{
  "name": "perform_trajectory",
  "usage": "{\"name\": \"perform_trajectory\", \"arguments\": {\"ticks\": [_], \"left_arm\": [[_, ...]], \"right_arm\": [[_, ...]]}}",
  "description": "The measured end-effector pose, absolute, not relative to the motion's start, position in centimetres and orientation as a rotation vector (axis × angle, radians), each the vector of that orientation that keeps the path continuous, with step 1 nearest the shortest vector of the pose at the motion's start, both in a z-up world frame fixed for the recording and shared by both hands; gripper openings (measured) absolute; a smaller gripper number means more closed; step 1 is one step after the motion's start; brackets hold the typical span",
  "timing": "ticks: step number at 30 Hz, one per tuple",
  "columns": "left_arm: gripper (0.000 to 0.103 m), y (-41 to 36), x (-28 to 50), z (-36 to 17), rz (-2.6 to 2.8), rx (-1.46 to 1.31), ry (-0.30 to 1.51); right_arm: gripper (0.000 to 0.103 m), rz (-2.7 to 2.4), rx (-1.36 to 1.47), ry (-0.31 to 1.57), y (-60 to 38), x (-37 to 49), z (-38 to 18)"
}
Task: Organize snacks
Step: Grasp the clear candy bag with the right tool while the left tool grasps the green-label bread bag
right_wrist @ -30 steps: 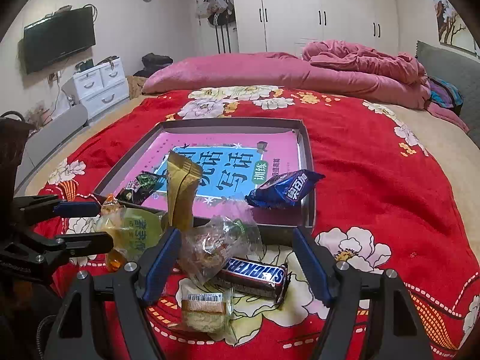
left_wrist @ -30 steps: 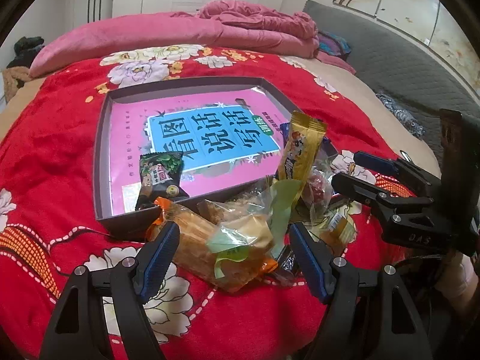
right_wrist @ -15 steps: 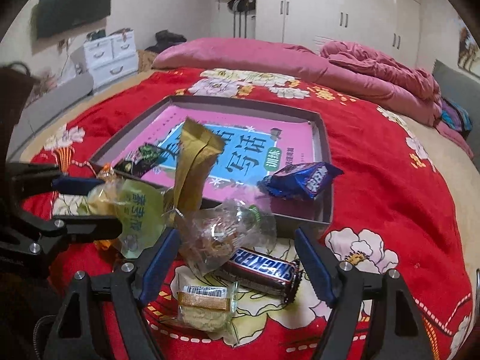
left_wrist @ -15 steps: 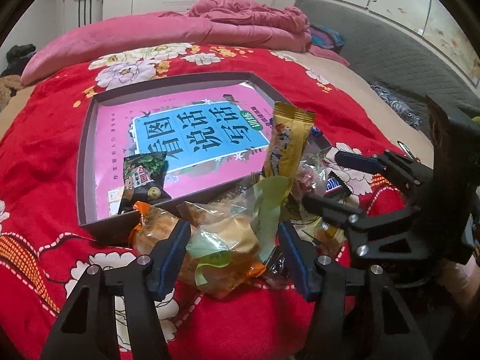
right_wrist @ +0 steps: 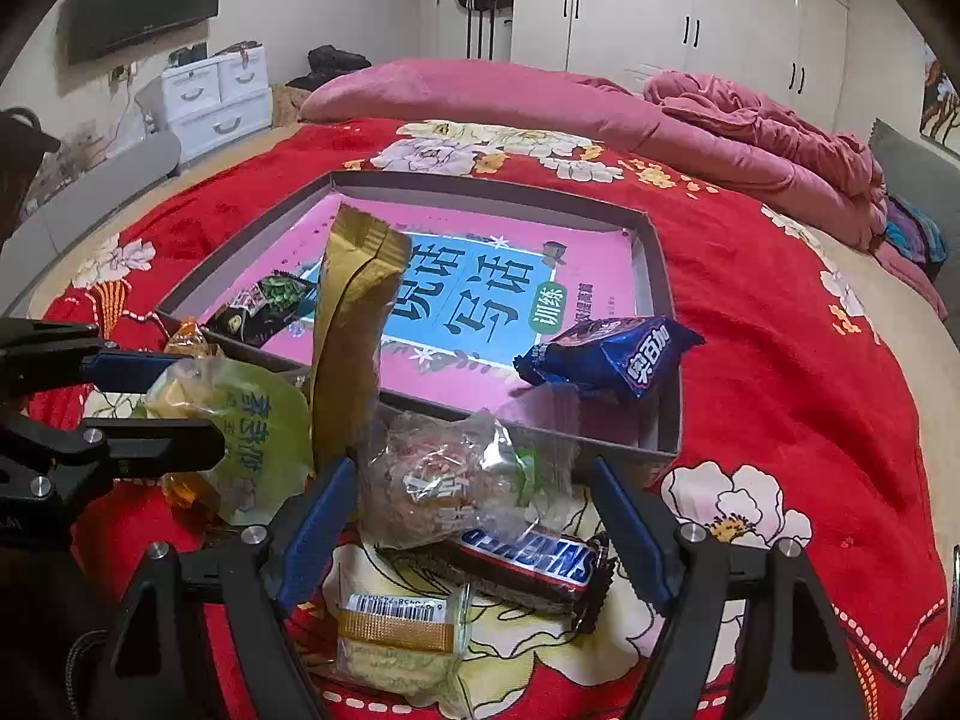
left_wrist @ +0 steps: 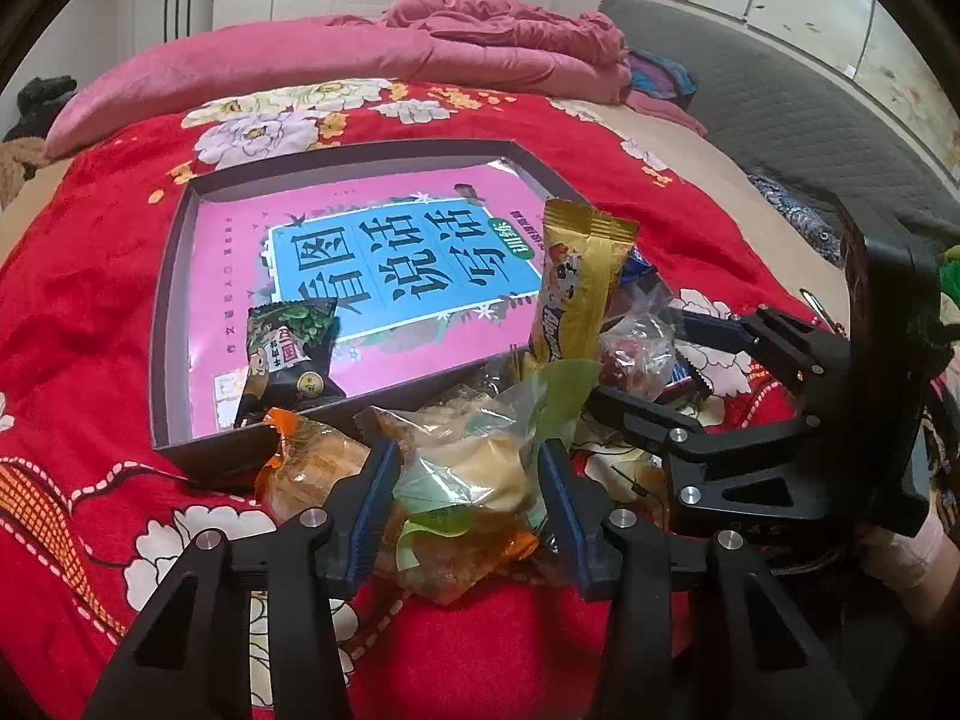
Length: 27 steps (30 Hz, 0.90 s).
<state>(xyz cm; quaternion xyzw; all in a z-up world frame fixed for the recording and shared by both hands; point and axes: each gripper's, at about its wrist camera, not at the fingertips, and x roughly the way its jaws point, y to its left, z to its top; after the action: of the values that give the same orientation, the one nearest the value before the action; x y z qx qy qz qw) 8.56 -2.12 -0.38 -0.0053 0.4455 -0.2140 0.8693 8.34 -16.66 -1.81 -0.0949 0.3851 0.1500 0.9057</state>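
Crinkly clear film of a green-labelled pastry packet [left_wrist: 474, 474] sits between the left gripper [left_wrist: 465, 474], whose jaws have just been closing onto it. Next comes lifting it into the box [left_wrist: 174, 324] (carefully). The right gripper [right_wrist: 474, 516] hangs wide over a clear-wrapped snack [right_wrist: 450, 480].

A heap of wrapped snacks [right_wrist: 456, 480] lies on the flowered red blanket [right_wrist: 810, 396], before the shallow grey cardboard tray [right_wrist: 660, 276]. Inside the tray lie a dark green packet [left_wrist: 288, 354] at left and a blue biscuit packet [right_wrist: 612, 354] at right.

Left gripper [left_wrist: 465, 480] pointing steeply down, jaws just closing in, pads pressing a clear-wrapped pastry [left_wrist: 474, 468]. Right gripper [right_wrist: 474, 516] angling down, jaws spread wide.
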Motion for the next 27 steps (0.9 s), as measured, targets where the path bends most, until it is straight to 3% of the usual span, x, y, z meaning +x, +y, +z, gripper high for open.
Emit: {"name": "perform_trajectory", "arguments": {"ticks": [2,6,13,27], "left_arm": [[0.049,-2.3,8.6,-0.4,-0.447,-0.010,0.934],[0.049,-2.5,8.6,-0.5,-0.447,-0.011,0.938],[0.043,-2.6,8.7,-0.5,-0.445,-0.008,0.942],[0.041,-1.3,9.0,-0.2,-0.473,-0.122,0.954]], "right_arm": [[0.067,0.320,-0.203,0.804,-16.5,8.3,-2.0],[0.056,0.330,-0.217,0.808,-16.3,8.2,-2.2],[0.053,0.346,-0.148,0.795,-17.2,8.1,-1.6],[0.052,0.303,0.046,0.763,-20.7,8.8,-0.1]]}}
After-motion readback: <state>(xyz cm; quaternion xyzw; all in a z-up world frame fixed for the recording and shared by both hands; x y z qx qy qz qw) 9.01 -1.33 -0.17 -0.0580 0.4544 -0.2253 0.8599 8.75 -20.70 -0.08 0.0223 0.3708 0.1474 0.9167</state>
